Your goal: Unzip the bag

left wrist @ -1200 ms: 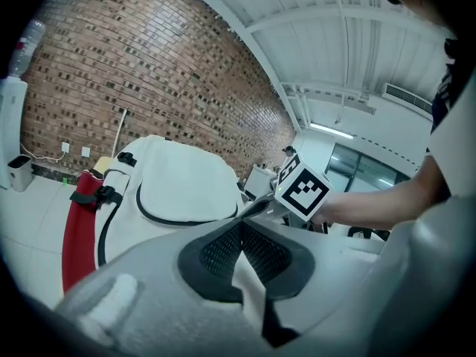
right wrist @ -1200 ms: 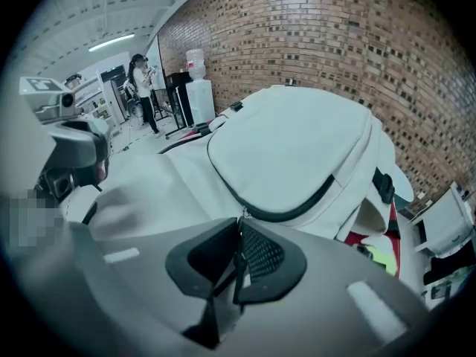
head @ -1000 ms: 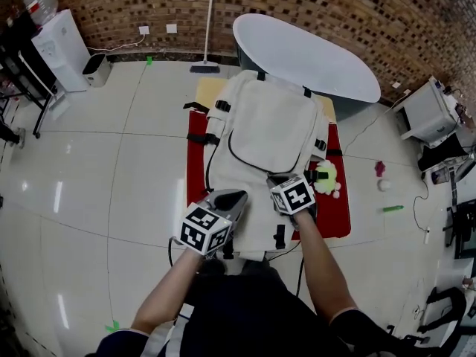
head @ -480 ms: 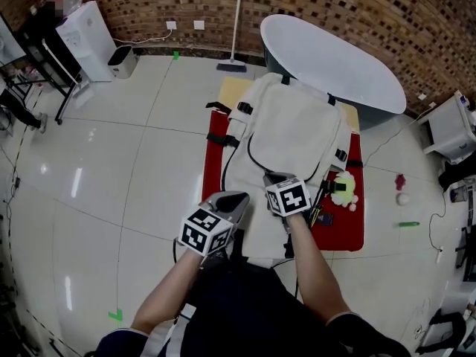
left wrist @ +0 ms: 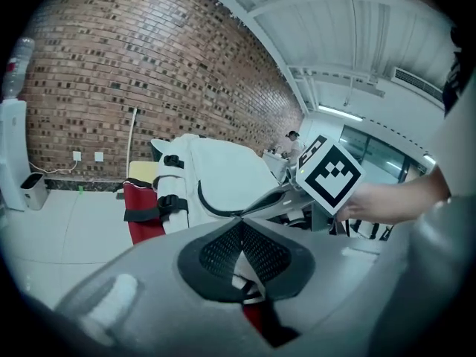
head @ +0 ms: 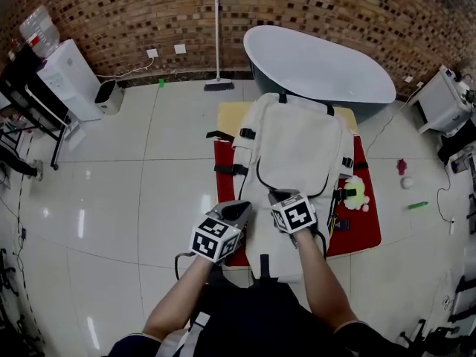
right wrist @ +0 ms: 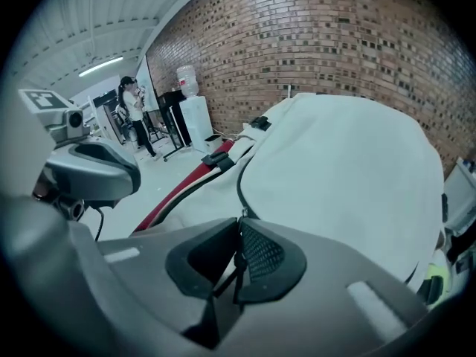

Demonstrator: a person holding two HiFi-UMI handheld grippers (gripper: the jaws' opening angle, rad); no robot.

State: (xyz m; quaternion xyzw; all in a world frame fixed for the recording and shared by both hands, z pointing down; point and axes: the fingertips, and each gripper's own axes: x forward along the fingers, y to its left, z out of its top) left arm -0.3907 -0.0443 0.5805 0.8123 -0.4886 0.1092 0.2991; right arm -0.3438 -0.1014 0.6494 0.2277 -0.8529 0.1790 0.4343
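On the red mat (head: 366, 229) the white bag (head: 297, 140) lies flat, its dark zipper (head: 259, 178) curving round the front panel, apparently still closed. The left tool (head: 239, 213) pinches the bag's near edge, likely to steady it. The right tool (head: 277, 196) is clamped on the zipper pull (right wrist: 239, 258), ready to drag.

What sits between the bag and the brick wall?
A grey oval tub stands between the bag and the wall, seen in the head view.

Matt white cloth bag (head: 301, 147), glossy tiled floor (head: 134, 177), rough brick wall (head: 111, 13).
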